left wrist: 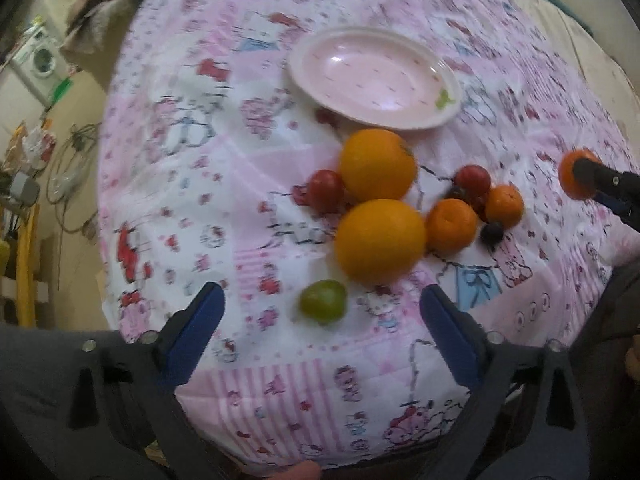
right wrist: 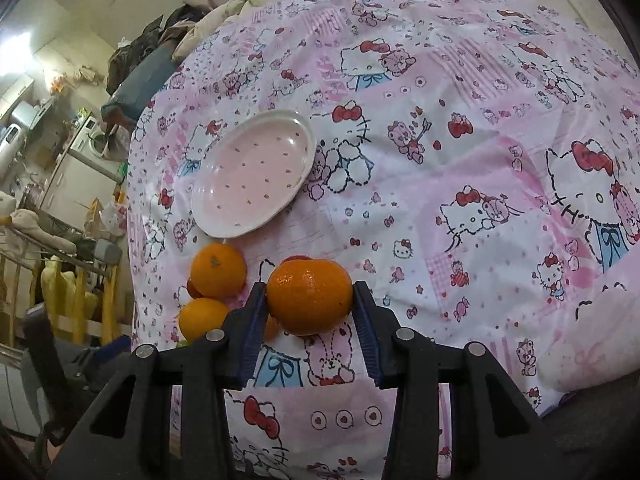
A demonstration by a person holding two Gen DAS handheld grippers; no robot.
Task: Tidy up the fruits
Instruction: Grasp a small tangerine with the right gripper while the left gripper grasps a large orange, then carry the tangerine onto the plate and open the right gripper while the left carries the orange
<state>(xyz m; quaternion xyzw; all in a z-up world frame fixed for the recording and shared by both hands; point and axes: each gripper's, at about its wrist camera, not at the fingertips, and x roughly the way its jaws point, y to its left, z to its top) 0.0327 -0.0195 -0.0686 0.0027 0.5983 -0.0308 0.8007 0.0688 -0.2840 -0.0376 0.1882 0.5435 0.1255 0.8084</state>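
An empty pink plate lies on the Hello Kitty bedspread; it also shows in the right wrist view. Below it sit two large oranges, two small mandarins, two red tomatoes, a dark grape and a green fruit. My left gripper is open, its fingers either side of the green fruit, above it. My right gripper is shut on a mandarin, held above the bedspread; it also shows in the left wrist view.
The bedspread covers a soft bed. Left of the bed are a washing machine, cables and a yellow rack. Clothes are piled at the bed's far end.
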